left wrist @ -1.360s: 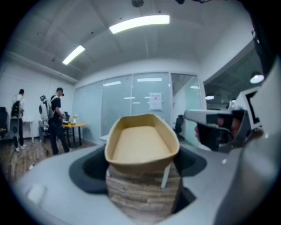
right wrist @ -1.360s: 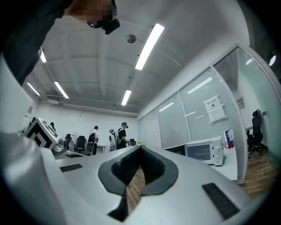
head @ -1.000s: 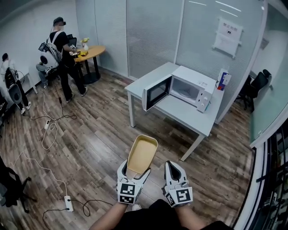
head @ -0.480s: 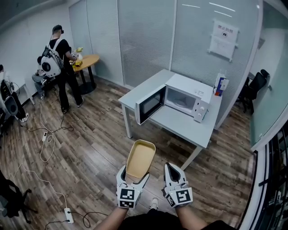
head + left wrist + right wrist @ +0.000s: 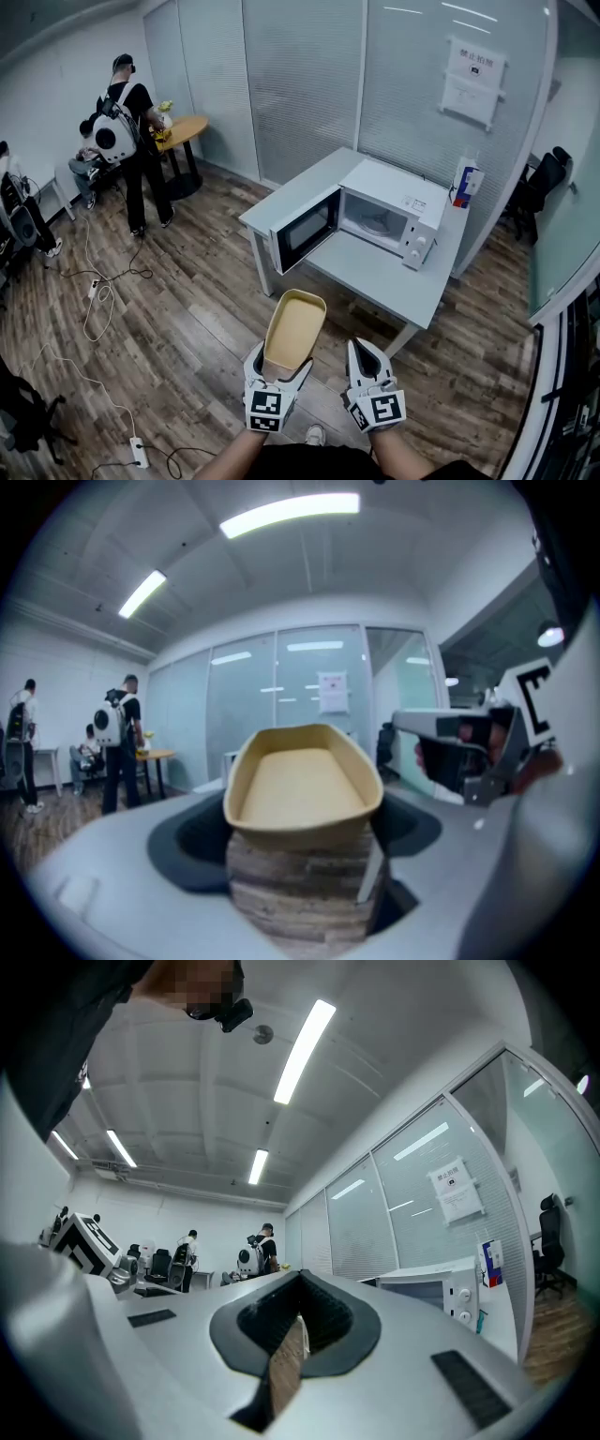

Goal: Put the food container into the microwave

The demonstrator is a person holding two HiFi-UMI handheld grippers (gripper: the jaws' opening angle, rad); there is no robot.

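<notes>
Closest to me, the left tongs [image 5: 280, 364] are clamped on the near end of an empty tan food container [image 5: 294, 328], which juts forward and up over the wooden floor [image 5: 187, 309]. The bit of rim they pinch is tucked down between the jaws, and I can't see the underside. Just beside them, the right tongs [image 5: 365, 347] hold nothing, with the jaws pressed together to a thin slit. The holder's forearms are cut off at the bottom edge. Ahead stands a pale table [image 5: 375, 274] carrying the white microwave [image 5: 394, 208]. Its door [image 5: 302, 234] is swung wide open towards the left, and the cavity is only partly in view. A blue-and-white carton [image 5: 466, 180] stands at the table's far corner, its print too small to read, like the notice [image 5: 472, 77] on the glass wall. Far left, a person with a backpack [image 5: 129, 141] stands by a round table [image 5: 186, 126]. Compared with half a second ago, the microwave and table sit a little nearer, and the hold on the container has not changed.
</notes>
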